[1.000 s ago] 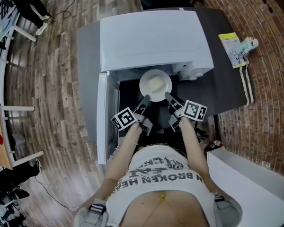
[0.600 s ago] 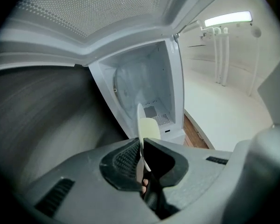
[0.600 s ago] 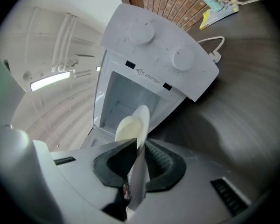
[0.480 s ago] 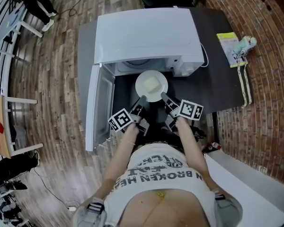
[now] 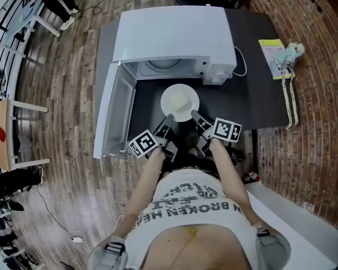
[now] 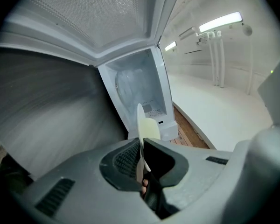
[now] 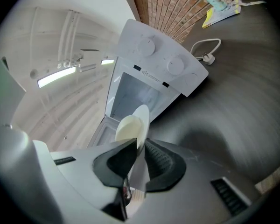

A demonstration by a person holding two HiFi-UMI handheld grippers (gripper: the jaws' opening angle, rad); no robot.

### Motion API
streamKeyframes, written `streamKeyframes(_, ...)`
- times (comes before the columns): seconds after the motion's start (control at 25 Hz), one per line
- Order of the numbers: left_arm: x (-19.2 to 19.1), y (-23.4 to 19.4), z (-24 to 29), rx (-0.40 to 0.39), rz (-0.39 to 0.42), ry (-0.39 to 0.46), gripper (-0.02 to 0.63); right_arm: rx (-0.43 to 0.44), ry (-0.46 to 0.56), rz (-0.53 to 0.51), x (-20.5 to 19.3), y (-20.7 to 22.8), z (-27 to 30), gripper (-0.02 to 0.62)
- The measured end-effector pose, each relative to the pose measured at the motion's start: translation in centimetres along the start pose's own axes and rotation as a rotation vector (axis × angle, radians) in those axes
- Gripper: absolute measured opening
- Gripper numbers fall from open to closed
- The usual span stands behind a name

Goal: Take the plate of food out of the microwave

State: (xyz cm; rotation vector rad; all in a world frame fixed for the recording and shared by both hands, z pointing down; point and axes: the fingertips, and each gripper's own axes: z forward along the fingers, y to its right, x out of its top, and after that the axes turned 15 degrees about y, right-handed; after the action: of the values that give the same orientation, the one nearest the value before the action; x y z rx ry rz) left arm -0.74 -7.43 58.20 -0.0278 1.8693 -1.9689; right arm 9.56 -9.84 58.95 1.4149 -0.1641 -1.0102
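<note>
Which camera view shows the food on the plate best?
The head view: looking down, it shows the pale food whole on the plate. Both gripper views see the plate edge-on between the jaws, its food partly hidden.

The microwave [image 5: 174,35] has a smooth white casing. The plate [image 5: 167,99] is glossy white, the worktop [image 5: 259,94] matt dark grey, and the floor [image 5: 62,66] worn wooden planks.

Open microwave door [image 5: 115,112] beside left gripper [image 5: 169,117]

The left claw [image 5: 169,117] and right claw [image 5: 194,115] have grey housings, black ribbed pads [image 6: 124,160] and black-and-white marker cubes [image 5: 145,143]. The T-shirt [image 5: 187,206] is white with dark lettering.
</note>
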Motion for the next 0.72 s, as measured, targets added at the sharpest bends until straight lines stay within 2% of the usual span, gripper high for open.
streamKeyframes(0.48,-3.0,0.9,-5.8,0.013,0.016,0.054,0.023,0.042,-0.039,0.002,-3.0,-0.8,-5.0,0.049)
streamKeyframes(0.72,-2.6,1.1,-9.9,0.021,0.0,0.069,0.023,0.042,-0.057,0.003,-6.0,-2.8,-6.9,0.049)
